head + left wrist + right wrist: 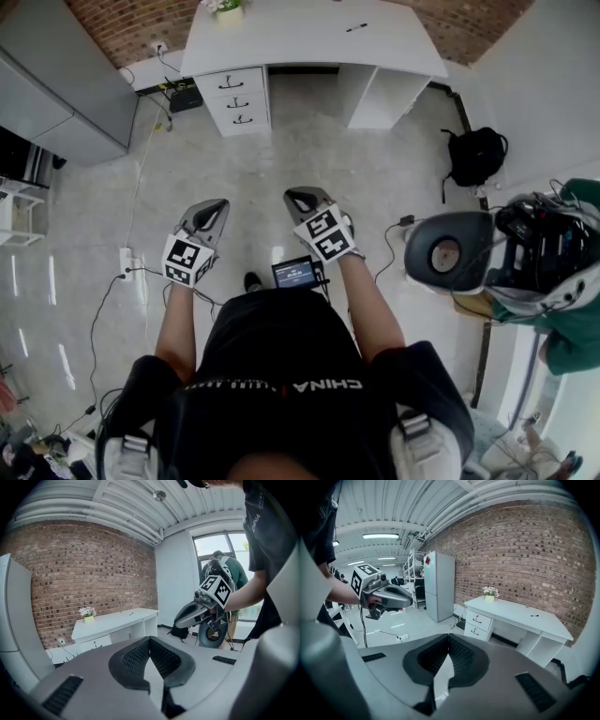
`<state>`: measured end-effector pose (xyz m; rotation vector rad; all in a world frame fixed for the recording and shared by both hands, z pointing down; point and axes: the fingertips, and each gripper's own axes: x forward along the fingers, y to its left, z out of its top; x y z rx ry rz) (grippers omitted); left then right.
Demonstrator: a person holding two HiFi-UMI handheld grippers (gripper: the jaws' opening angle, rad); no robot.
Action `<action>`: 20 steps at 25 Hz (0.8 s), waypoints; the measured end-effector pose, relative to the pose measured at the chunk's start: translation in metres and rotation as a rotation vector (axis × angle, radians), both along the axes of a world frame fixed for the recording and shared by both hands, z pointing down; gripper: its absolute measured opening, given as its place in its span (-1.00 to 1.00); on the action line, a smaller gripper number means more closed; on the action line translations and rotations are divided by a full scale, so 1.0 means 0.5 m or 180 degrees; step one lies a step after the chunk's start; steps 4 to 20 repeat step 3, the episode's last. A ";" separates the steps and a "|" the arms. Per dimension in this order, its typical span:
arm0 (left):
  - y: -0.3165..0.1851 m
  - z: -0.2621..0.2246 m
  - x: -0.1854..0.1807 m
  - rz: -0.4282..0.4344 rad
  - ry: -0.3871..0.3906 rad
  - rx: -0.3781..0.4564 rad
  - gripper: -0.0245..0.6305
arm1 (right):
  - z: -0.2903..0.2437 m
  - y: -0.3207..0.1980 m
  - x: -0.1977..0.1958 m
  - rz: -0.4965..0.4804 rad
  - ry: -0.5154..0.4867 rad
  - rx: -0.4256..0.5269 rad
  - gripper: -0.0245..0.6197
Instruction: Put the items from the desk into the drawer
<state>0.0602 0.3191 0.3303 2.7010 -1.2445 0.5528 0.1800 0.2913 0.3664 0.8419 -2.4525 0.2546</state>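
**A:** How far along is it?

**B:** Two things lie on the bench [300, 42]. A pen [356, 28] is toward its right end and a flower pot [227, 7] sits at its back left corner. So as I read it, the job isn't done.

**A:** And the drawers?

**B:** There are three drawers [236, 97] under the bench's left end, and all of them look shut. I can't tell whether anything is already inside.

**A:** Where are the grippers?

**B:** The left gripper [218, 202] and right gripper [300, 194] are both well short of the bench, over open floor, and pointing toward it. The jaws on each are closed together and hold nothing.

**A:** What's left, then?

**B:** The pen at least, and the pot too if it counts as an item. Whatever goes in will need a drawer pulled out, and neither gripper is near the bench.
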 end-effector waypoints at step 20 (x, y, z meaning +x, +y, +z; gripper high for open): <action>-0.043 0.002 -0.004 -0.0036 -0.0064 0.0004 -0.89 | -0.004 -0.045 -0.002 -0.0005 0.0036 0.0036 -0.87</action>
